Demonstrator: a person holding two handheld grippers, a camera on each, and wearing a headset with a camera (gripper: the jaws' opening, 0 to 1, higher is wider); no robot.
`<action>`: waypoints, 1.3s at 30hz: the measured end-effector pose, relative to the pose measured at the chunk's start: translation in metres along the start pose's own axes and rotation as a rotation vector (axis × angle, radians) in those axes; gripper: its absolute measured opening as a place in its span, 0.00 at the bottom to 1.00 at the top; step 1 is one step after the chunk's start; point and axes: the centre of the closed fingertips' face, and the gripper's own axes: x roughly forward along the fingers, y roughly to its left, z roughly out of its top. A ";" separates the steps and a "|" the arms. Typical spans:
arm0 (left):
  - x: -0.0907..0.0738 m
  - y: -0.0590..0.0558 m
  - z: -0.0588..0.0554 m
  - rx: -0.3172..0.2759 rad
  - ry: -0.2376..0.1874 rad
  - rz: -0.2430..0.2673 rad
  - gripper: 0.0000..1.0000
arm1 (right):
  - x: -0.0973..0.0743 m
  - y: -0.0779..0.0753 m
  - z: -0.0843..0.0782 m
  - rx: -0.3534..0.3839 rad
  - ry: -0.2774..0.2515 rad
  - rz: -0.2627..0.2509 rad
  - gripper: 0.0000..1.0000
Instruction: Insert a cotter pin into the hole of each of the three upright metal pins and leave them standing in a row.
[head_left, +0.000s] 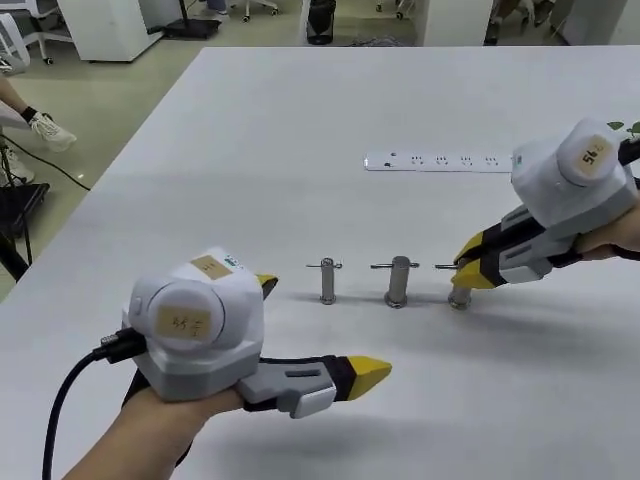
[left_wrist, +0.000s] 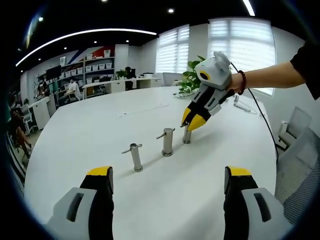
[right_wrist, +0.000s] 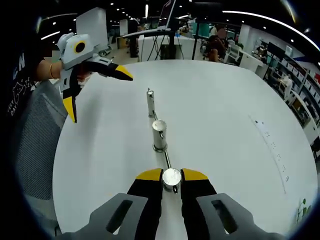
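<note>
Three upright metal pins stand in a row on the white table: the left pin (head_left: 328, 283), middle pin (head_left: 398, 284) and right pin (head_left: 460, 293). The left and middle pins each carry a cotter pin through the top. My right gripper (head_left: 468, 264) is at the right pin's top, shut on a cotter pin (head_left: 446, 266) whose end pokes out to the left. In the right gripper view the jaws flank the pin top (right_wrist: 171, 178), and the cotter pin (right_wrist: 167, 161) points toward the middle pin (right_wrist: 159, 135). My left gripper (head_left: 318, 330) is open in front of the row, holding nothing.
A white power strip (head_left: 436, 160) lies on the table behind the pins. The table edge runs along the left, with floor, a cable and a person's shoe (head_left: 45, 130) beyond. Potted plant leaves (left_wrist: 191, 76) stand at the table's far side.
</note>
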 end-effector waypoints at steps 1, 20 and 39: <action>0.000 0.000 0.000 0.000 0.000 0.000 0.91 | 0.000 0.000 0.000 -0.005 0.003 0.003 0.08; -0.001 -0.002 -0.003 0.021 0.021 -0.002 0.91 | 0.004 0.004 -0.017 -0.077 0.056 -0.002 0.11; -0.006 0.011 0.006 -0.006 0.005 0.040 0.91 | -0.027 0.000 -0.007 0.298 -0.158 -0.228 0.41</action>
